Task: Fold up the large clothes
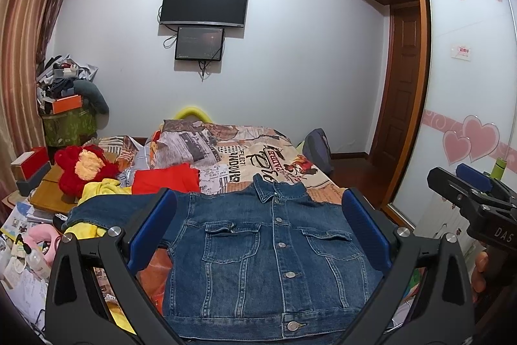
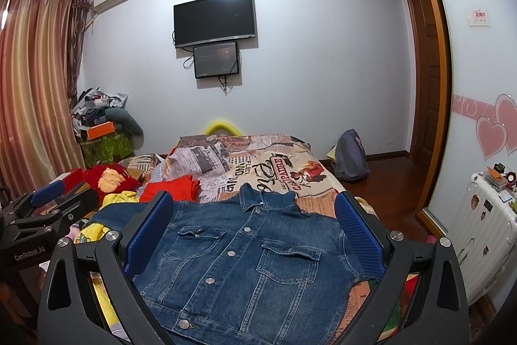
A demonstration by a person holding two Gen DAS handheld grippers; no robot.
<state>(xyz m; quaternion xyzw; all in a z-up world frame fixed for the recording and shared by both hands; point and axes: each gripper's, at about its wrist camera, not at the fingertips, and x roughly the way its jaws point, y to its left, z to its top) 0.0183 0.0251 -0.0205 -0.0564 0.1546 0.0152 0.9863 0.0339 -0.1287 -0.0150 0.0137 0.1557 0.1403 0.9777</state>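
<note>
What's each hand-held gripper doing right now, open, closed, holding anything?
Left hand-held gripper: open, holding nothing, above the denim jacket.
Right hand-held gripper: open, holding nothing, also above the jacket.

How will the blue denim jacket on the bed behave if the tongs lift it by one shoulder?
The blue denim jacket would probably hang and drape, not stay flat, since it is unsupported cloth. Its thick seams, flap pockets and metal buttons suggest it is rather heavy and holds creases stiffly. The sleeve lying over the yellow cloth would likely trail behind.
</note>
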